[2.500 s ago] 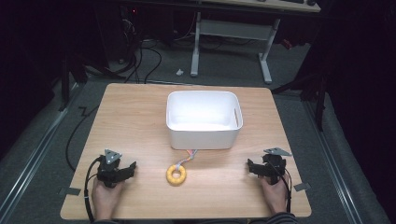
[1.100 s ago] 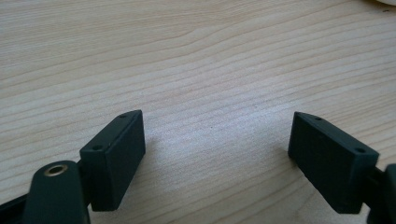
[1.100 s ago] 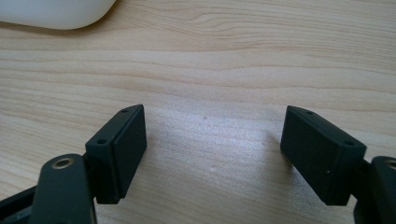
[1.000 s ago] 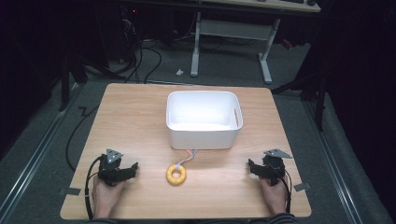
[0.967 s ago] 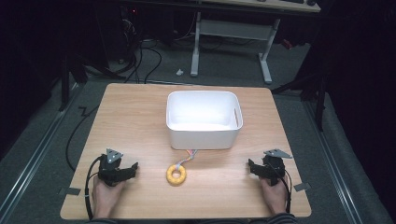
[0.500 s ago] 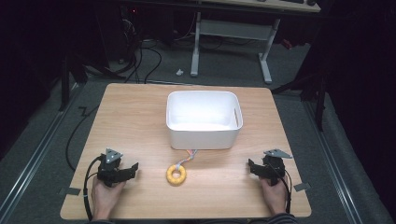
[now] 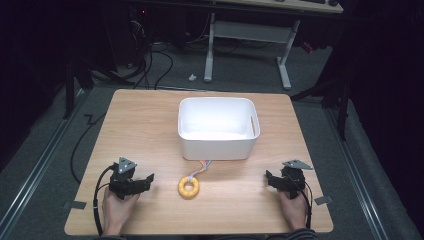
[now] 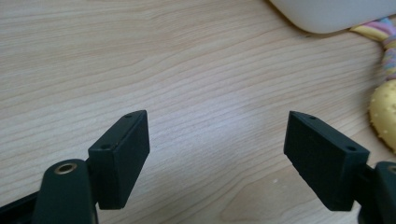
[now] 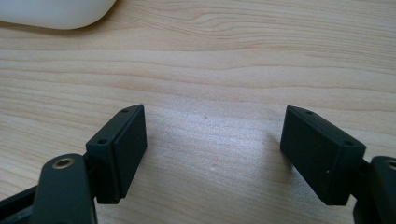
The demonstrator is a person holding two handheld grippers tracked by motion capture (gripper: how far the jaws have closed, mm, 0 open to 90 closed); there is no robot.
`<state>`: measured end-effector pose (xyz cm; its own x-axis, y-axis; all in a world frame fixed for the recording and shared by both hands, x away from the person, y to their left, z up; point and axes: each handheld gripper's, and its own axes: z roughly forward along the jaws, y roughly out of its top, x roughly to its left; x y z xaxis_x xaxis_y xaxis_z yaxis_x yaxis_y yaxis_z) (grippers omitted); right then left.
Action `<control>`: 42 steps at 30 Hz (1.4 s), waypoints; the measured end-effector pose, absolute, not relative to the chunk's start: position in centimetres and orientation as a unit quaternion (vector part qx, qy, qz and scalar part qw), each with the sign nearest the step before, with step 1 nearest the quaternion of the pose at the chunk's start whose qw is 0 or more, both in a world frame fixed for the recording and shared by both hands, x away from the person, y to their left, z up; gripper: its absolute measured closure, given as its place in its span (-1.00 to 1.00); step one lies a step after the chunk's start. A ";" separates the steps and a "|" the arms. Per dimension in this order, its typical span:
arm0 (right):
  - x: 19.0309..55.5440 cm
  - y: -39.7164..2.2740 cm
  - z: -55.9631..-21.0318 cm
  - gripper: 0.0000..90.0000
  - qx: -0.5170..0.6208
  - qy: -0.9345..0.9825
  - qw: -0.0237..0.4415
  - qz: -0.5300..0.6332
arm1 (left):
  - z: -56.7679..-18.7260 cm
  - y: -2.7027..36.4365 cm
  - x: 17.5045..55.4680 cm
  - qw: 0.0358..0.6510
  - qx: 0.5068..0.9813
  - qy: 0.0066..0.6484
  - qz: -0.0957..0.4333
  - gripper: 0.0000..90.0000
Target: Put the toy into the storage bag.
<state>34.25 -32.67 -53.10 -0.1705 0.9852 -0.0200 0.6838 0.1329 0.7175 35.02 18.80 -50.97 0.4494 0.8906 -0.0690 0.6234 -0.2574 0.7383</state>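
Note:
A yellow ring toy (image 7: 189,186) with a pastel braided rope tail lies on the wooden table (image 7: 140,130), just in front of a white plastic bin (image 7: 218,127). My left gripper (image 7: 145,179) rests near the table's front left, held in a hand, jaws open over bare wood; the ring's edge (image 8: 384,116) and the rope (image 8: 380,35) show at the right of the left gripper view. My right gripper (image 7: 270,179) sits at the front right, open, nothing between its jaws. The bin's corner (image 9: 56,11) shows at the top left of the right gripper view.
The bin looks empty inside. Beyond the table's far edge are a dark floor with cables (image 7: 150,60) and a white desk frame (image 7: 247,32). Tape marks (image 7: 74,204) lie on the floor by the front corners.
My left gripper has turned slightly toward the ring, its jaws pointing more to the right. The right gripper, ring and bin have not moved.

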 end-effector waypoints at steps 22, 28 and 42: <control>34.2 -32.7 -53.1 -0.48 0.589 0.707 0.258 0.293 | -49.2 15.3 34.9 0.381 0.798 0.440 0.153 -0.31; 34.2 -32.7 -53.1 -0.47 0.589 0.708 0.258 0.293 | -49.1 13.9 34.8 0.378 0.812 0.422 0.140 -0.28; 34.2 -32.7 -53.1 -0.47 0.588 0.708 0.258 0.293 | -49.0 10.9 34.9 0.366 0.836 0.389 0.125 -0.10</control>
